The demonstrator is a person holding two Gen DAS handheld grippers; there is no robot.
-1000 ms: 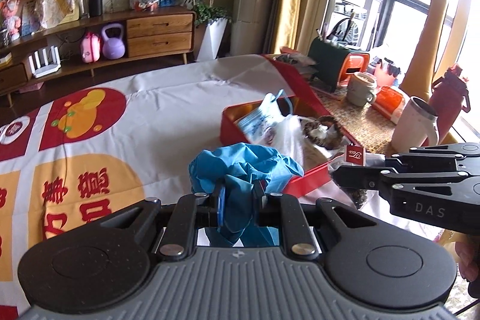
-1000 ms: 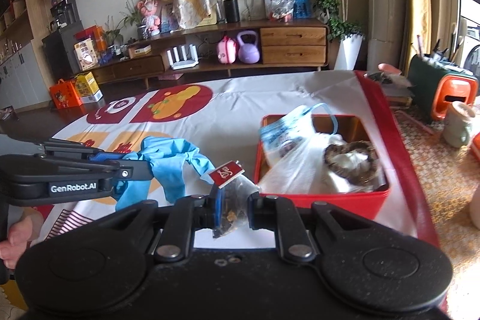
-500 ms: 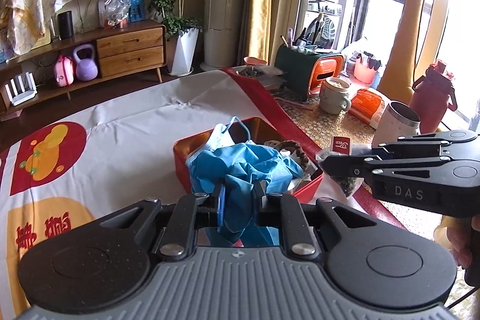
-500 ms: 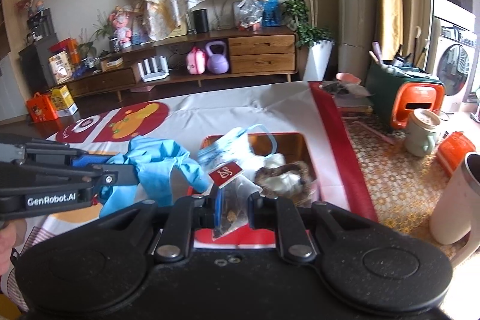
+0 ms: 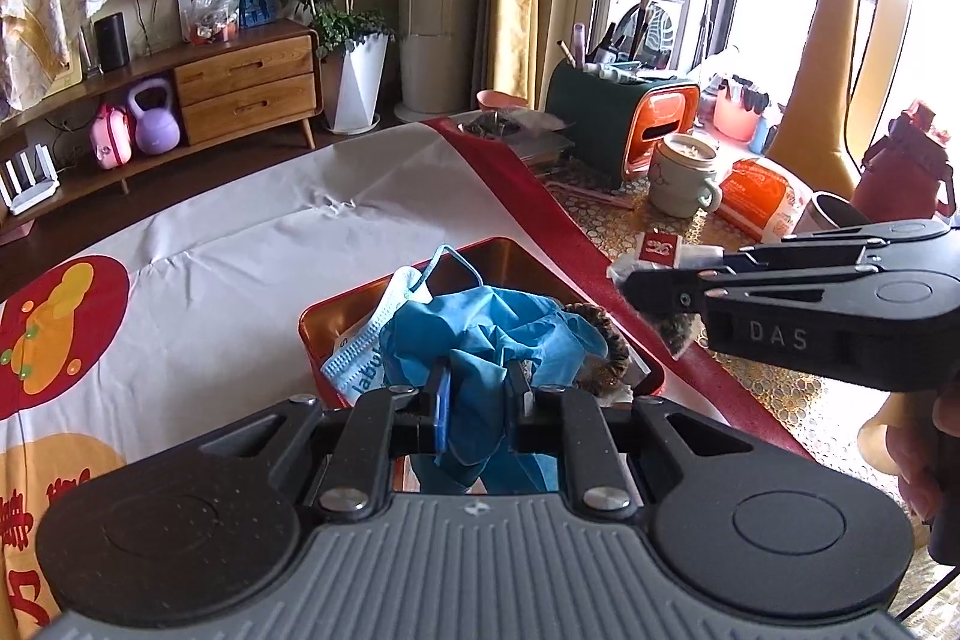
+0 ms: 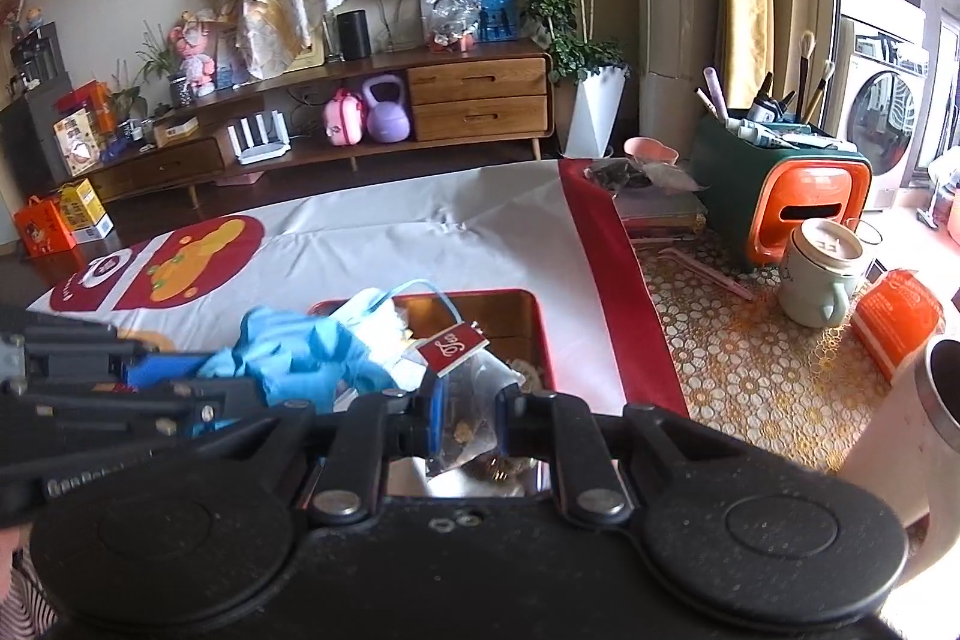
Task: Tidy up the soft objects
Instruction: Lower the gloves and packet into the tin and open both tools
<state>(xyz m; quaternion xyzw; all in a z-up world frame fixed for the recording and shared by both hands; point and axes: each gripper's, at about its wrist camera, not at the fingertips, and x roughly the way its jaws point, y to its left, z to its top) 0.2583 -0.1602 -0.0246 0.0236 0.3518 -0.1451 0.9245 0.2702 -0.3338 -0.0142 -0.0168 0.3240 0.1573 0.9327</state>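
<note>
The left gripper [image 5: 478,395] is clamped narrow on a bunched blue glove [image 5: 489,328], which hangs over the red tin [image 5: 543,263] on the white-and-red tablecloth [image 5: 240,244]. A blue face mask [image 5: 384,334] and a brown scrunchie [image 5: 603,340] lie inside the tin (both partly hidden by the glove). Just beside it, the right gripper [image 6: 469,415] pinches a clear sachet with a red label [image 6: 468,388] above the tin's near edge.

Thin rubbery blue glove [image 5: 480,340] crumpled between matt plastic fingers [image 5: 441,412]; beyond them, glossy metal tin [image 5: 645,370]; clear crinkled sachet [image 6: 474,394].
</note>
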